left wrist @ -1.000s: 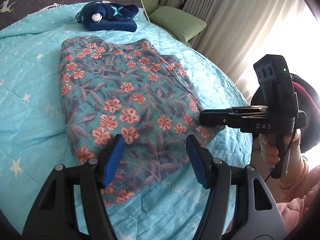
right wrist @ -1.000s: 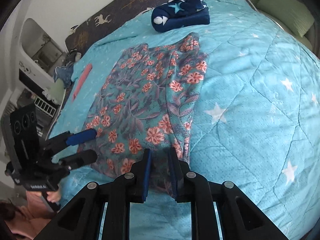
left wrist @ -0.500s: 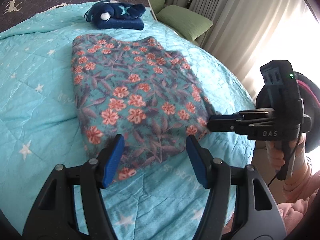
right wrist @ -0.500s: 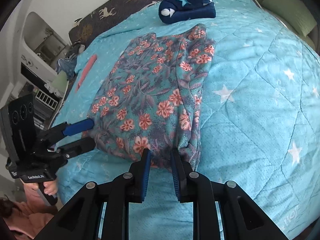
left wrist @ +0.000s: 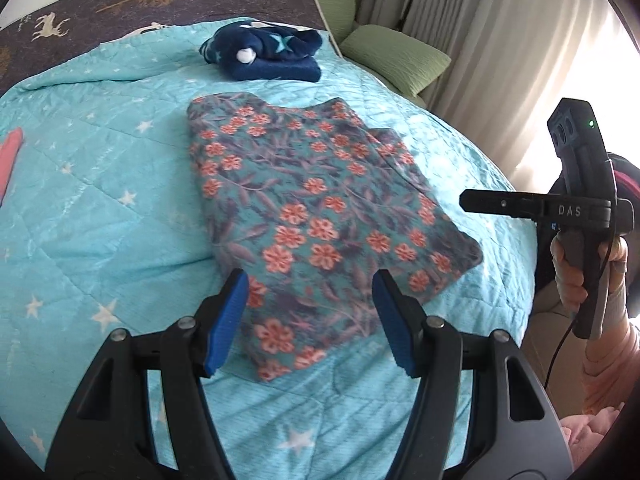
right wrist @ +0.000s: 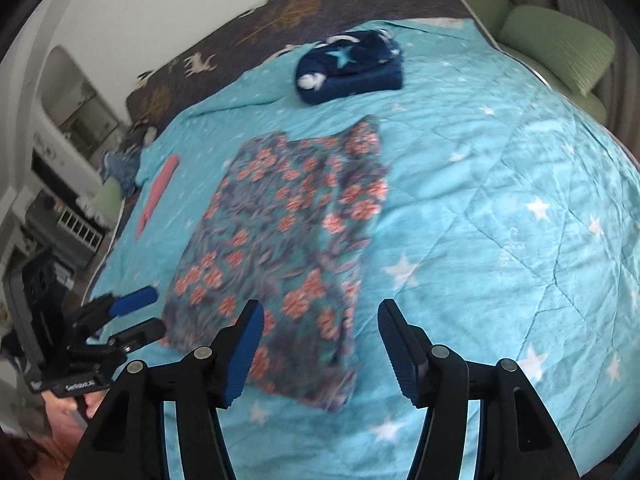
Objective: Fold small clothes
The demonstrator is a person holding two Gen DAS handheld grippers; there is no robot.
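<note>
We hold the left gripper [left wrist: 310, 320] and the right gripper [right wrist: 320, 344] with fingers wide, gripping nothing. The floral garment [left wrist: 320, 216] lies folded flat on the bed [left wrist: 100, 208]; the blurred right view apparently shows both grippers clear of it.

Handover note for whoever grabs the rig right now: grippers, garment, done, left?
Left gripper: open, empty, hovering over the near edge of the teal floral-print fabric garment.
Right gripper: open, empty, above the garment's near right corner.
Garment lies flat on the light blue star-patterned quilt, already folded narrower along its length.
Folded navy star-print fleece bundle sits at the far end near the headboard.
Left: probably fold the floral piece crosswise, then set it aside.
</note>
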